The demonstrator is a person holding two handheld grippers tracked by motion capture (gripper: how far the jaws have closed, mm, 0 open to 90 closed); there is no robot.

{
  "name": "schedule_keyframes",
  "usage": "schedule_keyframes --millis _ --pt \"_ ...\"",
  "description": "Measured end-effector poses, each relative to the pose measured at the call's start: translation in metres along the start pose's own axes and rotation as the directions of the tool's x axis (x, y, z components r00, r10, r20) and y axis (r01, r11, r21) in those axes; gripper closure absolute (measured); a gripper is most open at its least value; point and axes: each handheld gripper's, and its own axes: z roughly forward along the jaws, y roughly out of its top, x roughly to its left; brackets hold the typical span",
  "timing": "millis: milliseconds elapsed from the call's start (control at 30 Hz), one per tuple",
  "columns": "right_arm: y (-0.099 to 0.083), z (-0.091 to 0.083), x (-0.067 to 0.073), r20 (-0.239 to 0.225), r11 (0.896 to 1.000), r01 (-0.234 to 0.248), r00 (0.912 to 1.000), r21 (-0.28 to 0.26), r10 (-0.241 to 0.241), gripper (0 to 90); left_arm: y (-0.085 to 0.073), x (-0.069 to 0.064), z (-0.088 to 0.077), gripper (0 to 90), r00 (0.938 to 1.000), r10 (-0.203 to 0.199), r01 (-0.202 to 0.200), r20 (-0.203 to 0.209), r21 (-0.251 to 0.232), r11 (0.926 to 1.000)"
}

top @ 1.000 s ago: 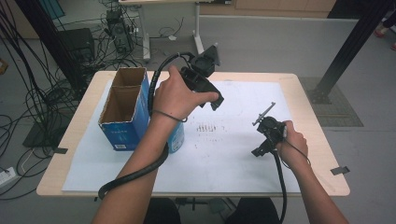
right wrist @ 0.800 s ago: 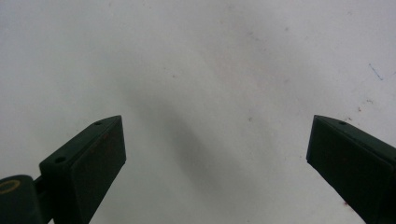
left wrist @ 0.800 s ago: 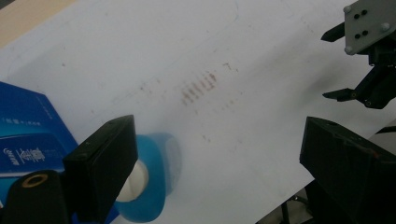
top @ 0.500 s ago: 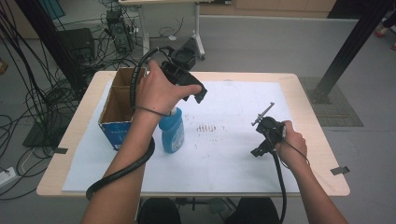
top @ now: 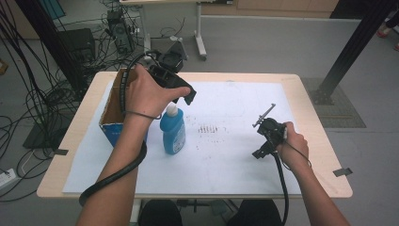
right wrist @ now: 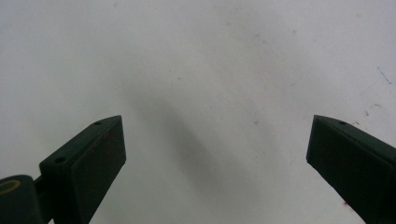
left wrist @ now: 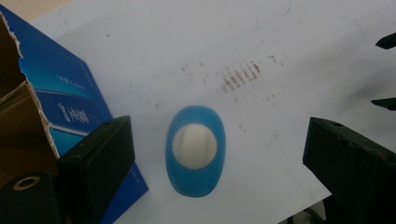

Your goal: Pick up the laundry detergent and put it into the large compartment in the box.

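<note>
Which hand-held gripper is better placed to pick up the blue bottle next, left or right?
Left. The left hand-held gripper hovers right above the blue bottle, jaws open either side of its white cap. The right hand-held gripper sits well off to the side.
</note>
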Motion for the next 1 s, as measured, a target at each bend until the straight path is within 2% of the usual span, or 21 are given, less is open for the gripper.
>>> schedule_keyframes --millis 333,600,1000 --pt "0.000 0.001 0.001 -0.004 1.000 0.001 1.0000 0.002 -0.001 4.3 -0.004 0.004 0.010 9.3 0.9999 -0.013 0.013 0.005 0.007 0.9999" --pt "0.001 0.001 0.001 -0.001 1.000 0.003 1.0000 0.006 -0.003 4.3 -0.007 0.005 0.019 9.0 0.9998 -0.017 0.017 -0.009 0.011 0.9998" --pt "0.002 0.003 0.000 -0.004 1.000 0.009 1.0000 0.016 -0.009 4.3 -0.012 0.007 0.039 9.6 0.9998 -0.018 0.018 0.010 0.034 0.9993"
